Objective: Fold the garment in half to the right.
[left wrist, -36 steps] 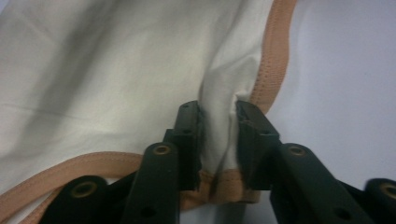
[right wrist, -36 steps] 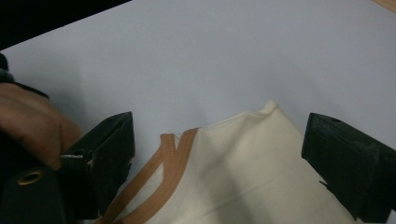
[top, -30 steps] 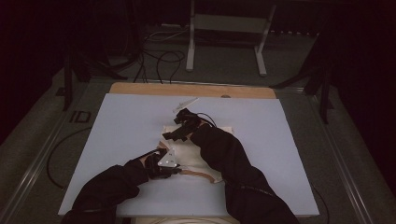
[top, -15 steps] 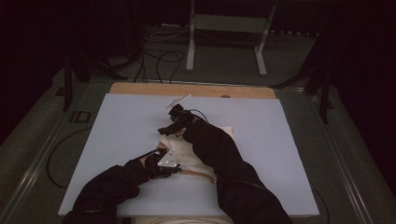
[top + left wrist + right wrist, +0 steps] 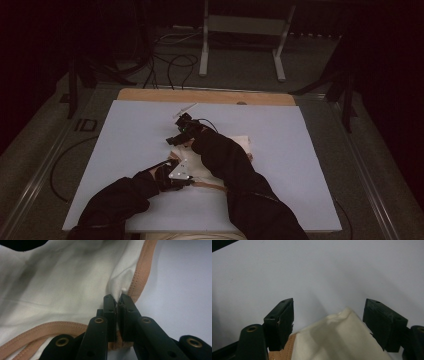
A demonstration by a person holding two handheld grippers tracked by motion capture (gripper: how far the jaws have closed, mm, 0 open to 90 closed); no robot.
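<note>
**Right fingers narrowing over the cloth's far corner**

My left gripper point(image 5: 117, 305) pinches the tan-trimmed hem of the cream garment point(image 5: 240, 145) at mid-surface point(image 5: 310, 165). My right gripper point(image 5: 329, 322) stands spread, its fingers having just been closing, the cloth's corner between them at 6 o'clock, unpressed. Since a second ago, that hand has slid toward 9 o'clock.

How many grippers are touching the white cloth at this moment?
1. The left gripper is shut on the white cloth at its tan hem. The right gripper has open jaws around a corner, not pressing it.
</note>
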